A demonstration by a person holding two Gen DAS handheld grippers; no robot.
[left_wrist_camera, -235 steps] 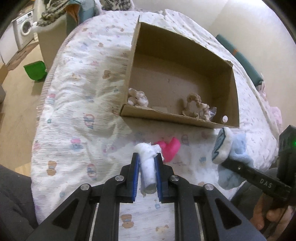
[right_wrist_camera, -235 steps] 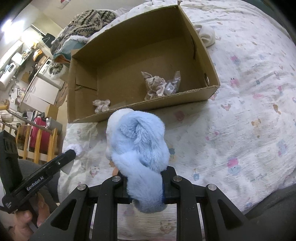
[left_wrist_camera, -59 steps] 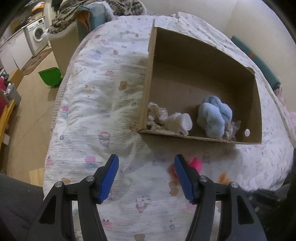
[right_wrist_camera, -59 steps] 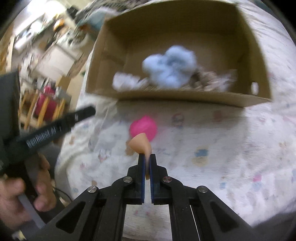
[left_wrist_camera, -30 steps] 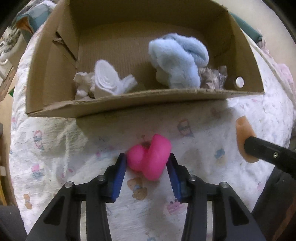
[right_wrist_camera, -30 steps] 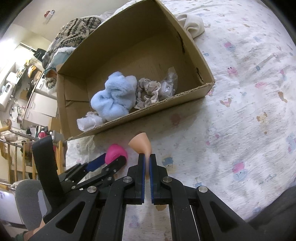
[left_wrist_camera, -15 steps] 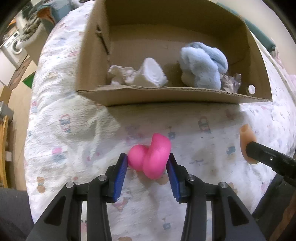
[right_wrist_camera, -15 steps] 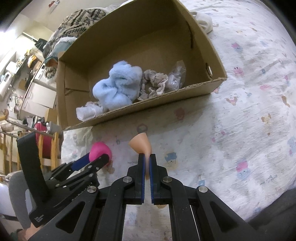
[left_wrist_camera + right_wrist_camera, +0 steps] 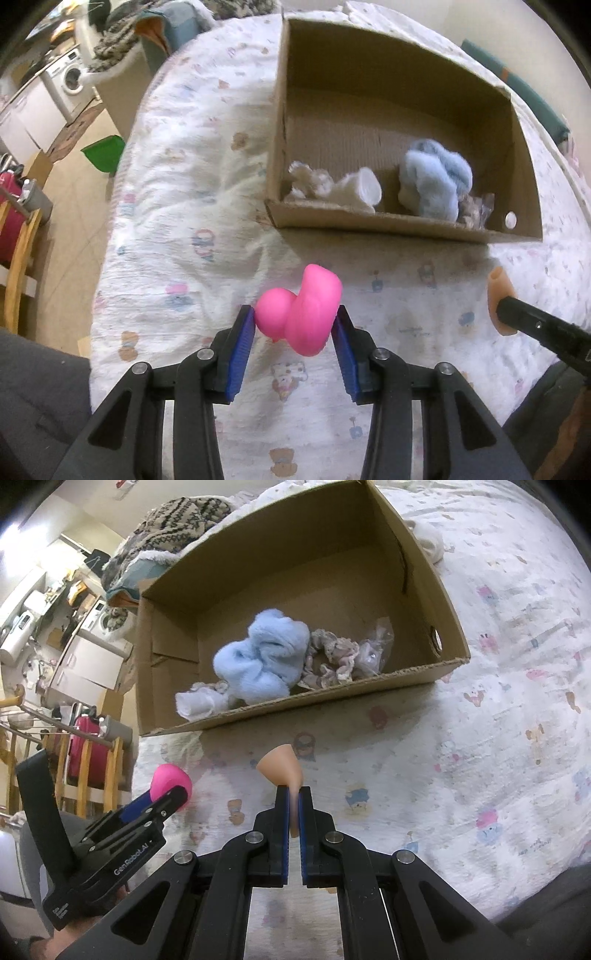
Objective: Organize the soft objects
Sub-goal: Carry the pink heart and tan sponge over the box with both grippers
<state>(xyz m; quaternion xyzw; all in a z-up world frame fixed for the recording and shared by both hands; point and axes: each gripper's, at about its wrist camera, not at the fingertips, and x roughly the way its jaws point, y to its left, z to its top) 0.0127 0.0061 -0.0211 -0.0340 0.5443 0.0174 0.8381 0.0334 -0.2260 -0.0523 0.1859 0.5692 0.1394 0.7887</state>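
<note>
My left gripper (image 9: 293, 325) is shut on a pink heart-shaped soft toy (image 9: 301, 308) and holds it above the bed, short of the cardboard box (image 9: 388, 221). The pink toy also shows in the right wrist view (image 9: 170, 781). My right gripper (image 9: 291, 794) is shut on a peach cone-shaped sponge (image 9: 280, 768), held above the bed before the box (image 9: 332, 698). The sponge shows at the right in the left wrist view (image 9: 498, 295). In the box lie a blue fluffy sock (image 9: 264, 657), a white rolled sock (image 9: 201, 701), a beige scrunchie (image 9: 332, 657) and a small plastic bag (image 9: 376, 646).
The box stands on a bed with a white printed cover (image 9: 498, 720). A knitted blanket (image 9: 173, 517) lies beyond the box. A washing machine (image 9: 72, 79), a green bin (image 9: 103, 157) and a wooden chair (image 9: 16, 258) stand on the floor to the left.
My left gripper has lifted the pink toy off the bed and drawn back from the box. My right gripper holds the peach sponge in much the same place.
</note>
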